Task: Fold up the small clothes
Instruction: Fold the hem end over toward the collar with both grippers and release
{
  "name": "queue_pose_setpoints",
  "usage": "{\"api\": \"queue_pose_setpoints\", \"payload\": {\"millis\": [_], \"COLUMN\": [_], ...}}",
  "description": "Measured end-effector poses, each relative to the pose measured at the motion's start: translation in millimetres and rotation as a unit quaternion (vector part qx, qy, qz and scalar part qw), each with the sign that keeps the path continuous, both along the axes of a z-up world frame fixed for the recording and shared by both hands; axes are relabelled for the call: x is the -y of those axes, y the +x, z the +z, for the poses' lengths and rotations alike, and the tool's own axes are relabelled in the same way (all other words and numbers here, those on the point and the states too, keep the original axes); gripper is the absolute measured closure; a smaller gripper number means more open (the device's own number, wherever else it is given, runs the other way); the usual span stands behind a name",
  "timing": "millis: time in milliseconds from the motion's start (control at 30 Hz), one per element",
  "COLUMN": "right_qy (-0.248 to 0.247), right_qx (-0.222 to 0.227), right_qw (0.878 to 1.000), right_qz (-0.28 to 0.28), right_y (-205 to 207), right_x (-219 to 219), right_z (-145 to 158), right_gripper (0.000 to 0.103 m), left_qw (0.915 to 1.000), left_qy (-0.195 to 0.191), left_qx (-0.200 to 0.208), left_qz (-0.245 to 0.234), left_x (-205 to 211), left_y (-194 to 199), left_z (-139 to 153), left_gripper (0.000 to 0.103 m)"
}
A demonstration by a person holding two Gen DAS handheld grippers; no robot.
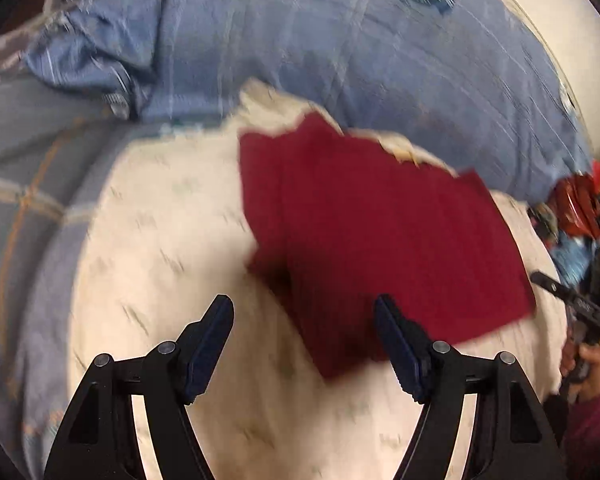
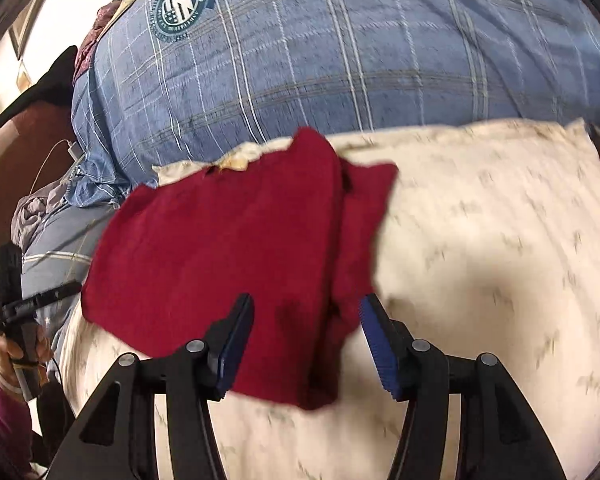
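On the pillow, garment: I see the dark red cloth (image 1: pixel 380 236) lying flat on the cream patterned pillow (image 1: pixel 172 248), which rests on a blue plaid bedcover (image 1: pixel 380 52)
Left claw: my left gripper (image 1: pixel 304 344) has its jaws spread wide with nothing between them, hovering at the near edge of the cloth; I cannot tell whether a pad touches the fabric
Right claw: my right gripper (image 2: pixel 306 344) is likewise wide apart and empty-handed, straddling the near edge of the cloth (image 2: pixel 236 256)
Cloth shape: looks folded, with one layer overlapping another along a lengthwise crease and a corner poking out at the far end
Hard to make out: both views are motion-blurred, so the fabric's weave and exact edges are smeared
Cut off: each handheld gripper shows only partly at the other view's edge
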State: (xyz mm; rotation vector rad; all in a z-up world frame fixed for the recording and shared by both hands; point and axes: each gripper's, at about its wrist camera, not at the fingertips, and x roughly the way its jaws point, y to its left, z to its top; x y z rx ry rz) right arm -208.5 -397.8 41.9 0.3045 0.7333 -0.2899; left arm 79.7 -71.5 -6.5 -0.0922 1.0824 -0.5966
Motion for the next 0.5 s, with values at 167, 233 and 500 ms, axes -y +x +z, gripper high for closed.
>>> {"api": "queue_pose_setpoints", "payload": {"millis": [167, 233, 500], "right_qy": [0.036, 0.043, 0.013], "right_qx": [0.002, 0.001, 0.012], "right_qw": [0.999, 0.999, 1.0], "right_qz": [0.006, 0.014, 0.014], "right_y": [-4.6, -0.9, -9.0], "right_x": [2.8, 0.5, 1.4], "right_z": [-13.2, -17.2, 1.4], "right_gripper": [0.045, 0.051, 0.095], "left_qw": [0.9997, 0.9995, 0.9972], "left_qy": [-0.012, -0.017, 0.004], "left_qx": [-0.005, -0.002, 0.012], "left_qz": [-0.021, -0.026, -0.074], "left_x": [5.2, 8.8, 12.8], "left_y": [-4.1, 1.3, -1.4], "left_z": [-10.9, -13.0, 1.5], "left_gripper": [0.034, 0.047, 0.097]}}
